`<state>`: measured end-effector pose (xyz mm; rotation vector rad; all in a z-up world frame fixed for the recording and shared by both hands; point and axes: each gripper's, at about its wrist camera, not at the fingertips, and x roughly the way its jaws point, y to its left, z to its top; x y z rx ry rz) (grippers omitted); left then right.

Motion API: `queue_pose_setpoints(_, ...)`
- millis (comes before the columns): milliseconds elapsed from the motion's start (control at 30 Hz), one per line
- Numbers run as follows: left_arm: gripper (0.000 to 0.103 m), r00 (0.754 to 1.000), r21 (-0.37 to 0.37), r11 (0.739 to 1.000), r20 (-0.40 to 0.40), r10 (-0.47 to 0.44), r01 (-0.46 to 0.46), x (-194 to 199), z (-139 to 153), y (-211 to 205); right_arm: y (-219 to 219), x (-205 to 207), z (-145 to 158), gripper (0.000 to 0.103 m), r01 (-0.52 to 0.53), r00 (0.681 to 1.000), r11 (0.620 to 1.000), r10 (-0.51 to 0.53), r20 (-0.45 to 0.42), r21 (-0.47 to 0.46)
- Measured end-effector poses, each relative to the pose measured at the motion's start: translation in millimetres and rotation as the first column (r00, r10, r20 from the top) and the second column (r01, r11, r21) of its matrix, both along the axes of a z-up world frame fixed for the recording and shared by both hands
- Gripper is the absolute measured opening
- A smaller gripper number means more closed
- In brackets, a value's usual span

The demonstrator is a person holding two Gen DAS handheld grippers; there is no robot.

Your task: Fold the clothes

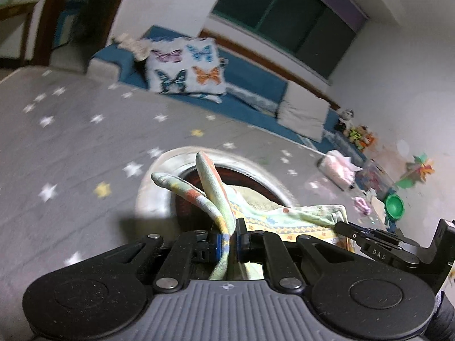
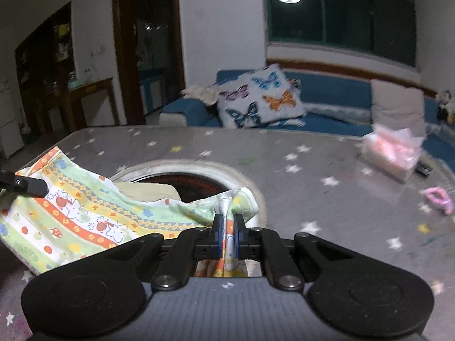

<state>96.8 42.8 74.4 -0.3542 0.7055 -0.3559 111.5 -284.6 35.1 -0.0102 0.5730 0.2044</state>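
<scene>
A patterned cloth [image 2: 82,216], green, yellow and orange with cartoon animals, hangs stretched between my two grippers above the grey star-print table cover [image 2: 327,199]. My left gripper [image 1: 229,240] is shut on one corner of the cloth [image 1: 216,196], which bunches up through the jaws. My right gripper [image 2: 227,234] is shut on the opposite corner. The right gripper's body shows at the right in the left wrist view [image 1: 381,244]; the left gripper's finger shows at the left in the right wrist view [image 2: 25,185].
A round opening [image 2: 196,182] with a white rim and dark red inside sits in the table under the cloth. A pink tissue pack [image 2: 392,150] and a pink hair tie [image 2: 439,196] lie at the right. A blue sofa with a butterfly pillow [image 2: 261,99] stands behind.
</scene>
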Motion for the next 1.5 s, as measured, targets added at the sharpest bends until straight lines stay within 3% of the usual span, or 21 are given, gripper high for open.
queue_pose_setpoints(300, 0.01, 0.992, 0.034, 0.992, 0.019, -0.126, 0.125, 38, 11, -92, -79, -8, 25, 0.006, 0.159, 0.987, 0.985, -0.156, 0.046, -0.065)
queue_pose_setpoints(733, 0.011, 0.953, 0.106, 0.947, 0.002, -0.304, 0.302, 101, -11, -226, -188, 12, 1, 0.006, 0.373, 0.927, 0.92, -0.375, -0.001, -0.119)
queue_pose_setpoints(833, 0.015, 0.958, 0.175, 0.942, -0.031, -0.284, 0.285, 108, -29, -240, -204, 18, -18, 0.008, 0.403, 0.909, 0.904, -0.413, -0.053, -0.142)
queue_pose_setpoints(900, 0.025, 0.966, 0.22, 0.941, -0.046, -0.253, 0.256, 111, -38, -239, -214, 21, -32, 0.009, 0.42, 0.895, 0.894, -0.437, -0.089, -0.158)
queue_pose_setpoints(967, 0.029, 0.973, 0.239, 0.943, -0.046, -0.227, 0.231, 113, -41, -233, -217, 20, -37, 0.011, 0.433, 0.888, 0.886, -0.451, -0.09, -0.163)
queue_pose_setpoints(1067, 0.026, 0.973, 0.233, 0.945, -0.025, -0.228, 0.228, 118, -35, -232, -217, 19, -30, 0.011, 0.426, 0.896, 0.897, -0.436, -0.077, -0.12)
queue_pose_setpoints(1267, 0.026, 0.948, 0.201, 0.928, -0.005, -0.318, 0.312, 126, -32, -265, -198, 39, -22, 0.012, 0.305, 0.947, 0.951, -0.297, -0.122, 0.047)
queue_pose_setpoints(1500, 0.023, 0.924, 0.189, 0.906, -0.028, -0.381, 0.38, 148, -48, -305, -184, 82, -48, 0.013, 0.281, 0.949, 0.957, -0.267, -0.17, 0.067)
